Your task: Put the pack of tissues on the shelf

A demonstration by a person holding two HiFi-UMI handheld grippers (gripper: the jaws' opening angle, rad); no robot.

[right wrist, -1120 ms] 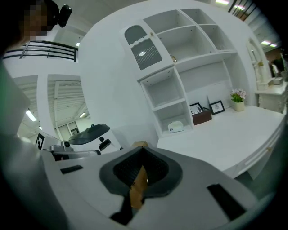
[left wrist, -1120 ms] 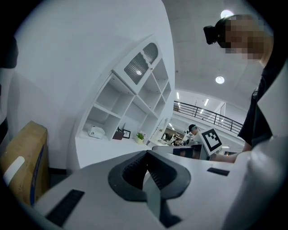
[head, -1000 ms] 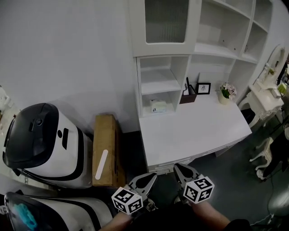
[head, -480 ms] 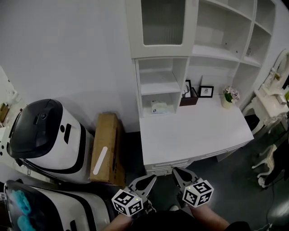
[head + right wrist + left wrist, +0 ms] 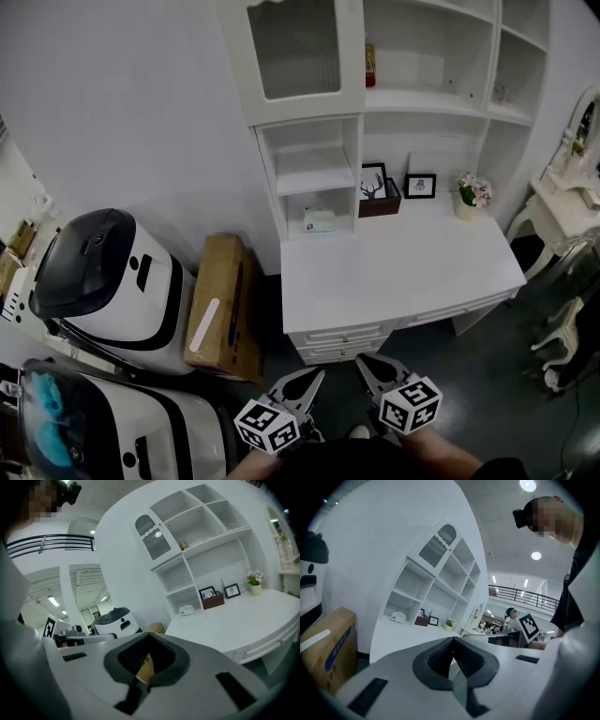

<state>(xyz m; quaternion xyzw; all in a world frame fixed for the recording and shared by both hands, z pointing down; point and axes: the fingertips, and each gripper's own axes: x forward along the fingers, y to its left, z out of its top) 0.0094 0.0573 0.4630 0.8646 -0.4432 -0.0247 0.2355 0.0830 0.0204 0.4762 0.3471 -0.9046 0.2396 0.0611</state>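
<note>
- At the far left we see a white machine (image 5: 108, 281) with a black lid, standing on the floor.
- Just beside it stands a cardboard box (image 5: 220, 309), between the machine and the desk (image 5: 403, 272).
- We hold the left gripper (image 5: 314, 377) low, in front of the desk and well apart from it. Its jaws are together, with nothing between them.
- The tissues (image 5: 319, 221) lie in the lowest cubby of the shelf (image 5: 309, 169), at the desk's back left corner, far from both grippers.
- We hold the right gripper (image 5: 366, 364) just beside the left one. Its jaws are also pressed together and empty; through the loop behind its tips, in its own view, we see only the cardboard box beyond.
- Right of the tissues, a brown holder (image 5: 380, 203) and two framed pictures (image 5: 420, 185) stand against the back wall of the desk.
- Further right, a small flower pot (image 5: 472, 194) stands on the desk.
</note>
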